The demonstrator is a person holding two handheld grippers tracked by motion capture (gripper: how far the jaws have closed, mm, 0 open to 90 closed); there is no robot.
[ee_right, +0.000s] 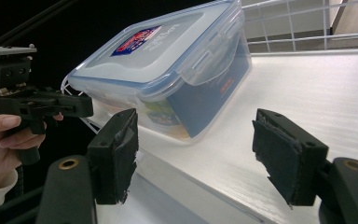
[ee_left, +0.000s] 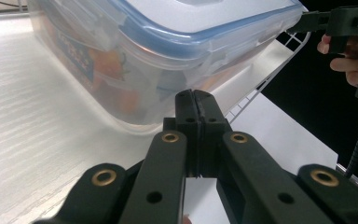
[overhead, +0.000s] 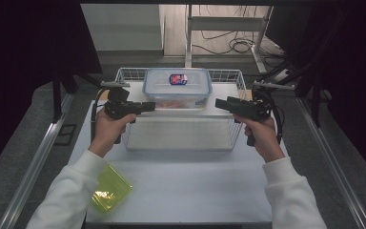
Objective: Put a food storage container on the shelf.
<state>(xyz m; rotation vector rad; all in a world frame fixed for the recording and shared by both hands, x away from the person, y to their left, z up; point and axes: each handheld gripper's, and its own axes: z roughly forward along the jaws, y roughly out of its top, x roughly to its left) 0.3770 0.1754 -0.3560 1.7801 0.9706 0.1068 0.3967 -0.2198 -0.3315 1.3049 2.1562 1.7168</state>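
Yellow lid [overhead: 110, 192] beside left sleeve [overhead: 69, 193].

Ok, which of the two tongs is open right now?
The right tongs: their padded jaws stand wide apart, nothing between them. The left tongs are pressed shut beside the clear plastic blue-rimmed box.

We see a white table [overhead: 186, 186] as our landmark. On its near left corner lies a yellow-green translucent container [overhead: 110, 188], tilted, partly hidden under a white sleeve. Beyond the table's far edge we find a grey floor [overhead: 124, 59], and further back a metal frame leg [overhead: 188, 40] stands upright. Past the far right corner, black cables [overhead: 233, 45] lie coiled on a lighter floor. Along the table's left side runs a metal rail [overhead: 38, 157], and a matching rail [overhead: 331, 157] runs along its right side.
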